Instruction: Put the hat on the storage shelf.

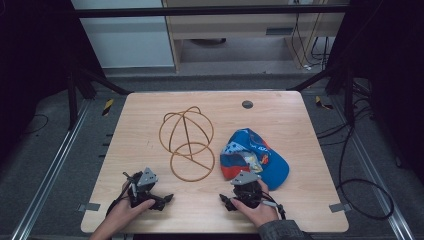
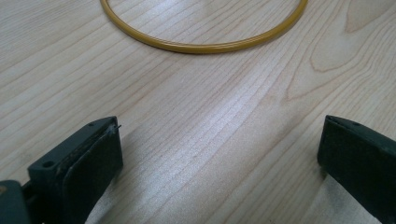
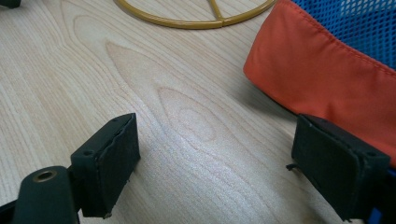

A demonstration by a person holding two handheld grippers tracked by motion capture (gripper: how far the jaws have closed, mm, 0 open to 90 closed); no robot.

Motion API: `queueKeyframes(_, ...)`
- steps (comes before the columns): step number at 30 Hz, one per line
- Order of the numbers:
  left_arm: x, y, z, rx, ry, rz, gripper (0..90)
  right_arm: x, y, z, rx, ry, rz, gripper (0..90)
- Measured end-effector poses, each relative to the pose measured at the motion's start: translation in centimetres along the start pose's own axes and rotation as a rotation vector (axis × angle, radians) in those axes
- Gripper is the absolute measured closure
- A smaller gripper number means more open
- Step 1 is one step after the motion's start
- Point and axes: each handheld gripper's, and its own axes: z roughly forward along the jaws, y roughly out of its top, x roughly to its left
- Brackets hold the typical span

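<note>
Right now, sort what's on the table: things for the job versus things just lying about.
For the job:
- cap, beside the right gripper
- wire stand, ahead of the left gripper

Lying about:
- grey disc at the far edge of the table

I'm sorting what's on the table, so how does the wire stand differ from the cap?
The wire stand is a bare golden-yellow frame of thin hoops you can see through; the cap is soft cloth in blue with an orange-red brim. The wire stand holds a rounded shape, while the cap lies crumpled. The wire stand sits mid-table, the cap right of it. Both rest on the wooden table.
</note>
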Motion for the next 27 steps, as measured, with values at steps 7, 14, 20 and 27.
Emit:
queueKeyframes(7, 0.0, 0.0, 0.0, -0.003, -0.004, -0.001, 0.0, 0.0, 0.0, 0.0, 0.001, 0.001, 0.002, 15.1)
queueKeyframes(14, 0.0, 0.0, 0.0, -0.004, -0.004, -0.001, 0.0, -0.4, 0.0, -0.2, -0.003, 0.000, 0.038, 14.9)
queueKeyframes(20, -0.1, 0.0, 0.0, -0.006, -0.005, -0.004, 0.0, -1.4, 0.5, -2.6, -0.011, -0.032, 0.038, 13.7)
queueKeyframes(27, -0.1, 0.0, 0.0, -0.004, -0.004, -0.002, 0.0, -3.4, 1.9, -5.6, 0.003, -0.075, 0.022, 12.7)
